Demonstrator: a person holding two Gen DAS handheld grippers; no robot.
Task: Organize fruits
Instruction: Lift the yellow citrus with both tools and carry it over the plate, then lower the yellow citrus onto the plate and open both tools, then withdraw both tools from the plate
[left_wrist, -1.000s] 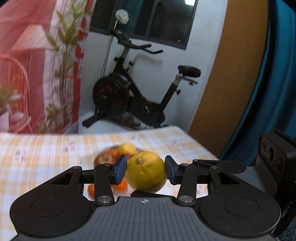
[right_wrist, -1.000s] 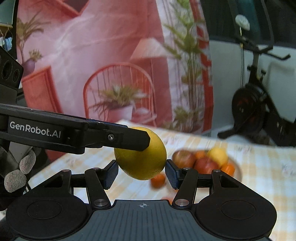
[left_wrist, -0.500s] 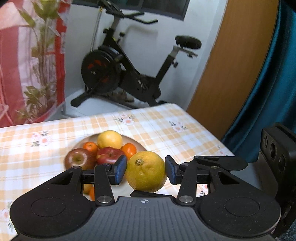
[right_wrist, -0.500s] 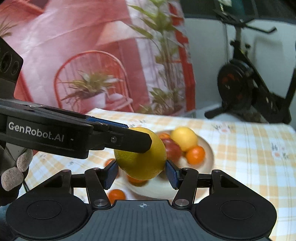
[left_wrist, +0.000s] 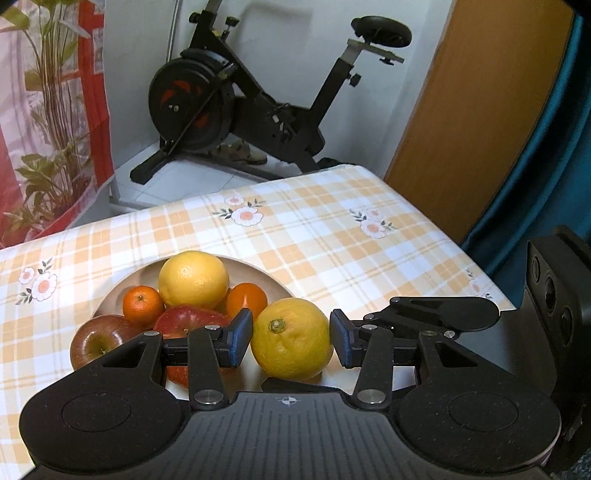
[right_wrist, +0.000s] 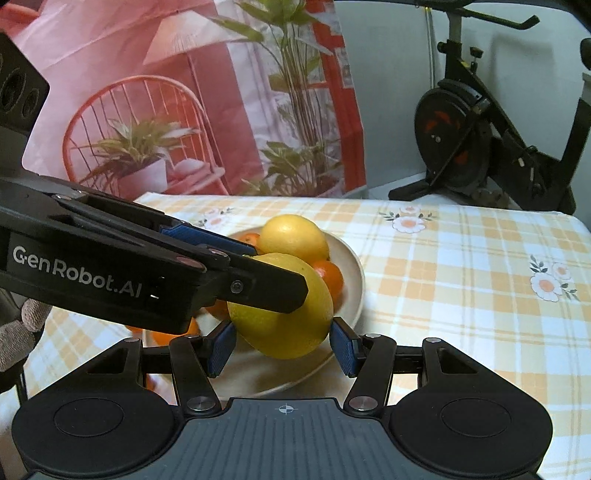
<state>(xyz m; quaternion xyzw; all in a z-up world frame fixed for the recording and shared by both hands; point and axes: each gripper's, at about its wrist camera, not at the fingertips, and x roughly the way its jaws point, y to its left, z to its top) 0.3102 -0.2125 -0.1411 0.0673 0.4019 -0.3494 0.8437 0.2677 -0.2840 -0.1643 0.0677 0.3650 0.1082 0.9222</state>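
Left wrist view: my left tongs (left_wrist: 291, 341) are clenched on the lemon (left_wrist: 295, 350), one blue pad against each flank, and its stem end looks straight back at the camera. So the fruit's long axis runs along the line these tongs point, and I have it across the waist.

In the right wrist view my right tongs (right_wrist: 282, 347) close on the same lemon from the crossing direction, with pads at 9 and 3 o'clock. They look pressed to its two ends, though the contact is harder to read here because the left tongs' finger lies across the top of the fruit. Both hands are equally near, since both hold it.

The lemon hangs over the near part of the plate (right_wrist: 356, 273), clear of the worktop (left_wrist: 332, 240). From the left tongs the pile sits at 10 to 11 o'clock:
- the big yellow citrus (left_wrist: 194, 278)
- two mandarins (left_wrist: 142, 306)
- two red apples (left_wrist: 98, 341)

Bare plate shows only below the lemon, toward 5 o'clock.

I judge the set-down turns on that. The free spot is directly beneath, while the nearest mandarin and apple crowd the left pad's side. The lemon should go straight down, not forward, and one pair of tongs will have to release first (probably the right, as end-on grips roll easily).
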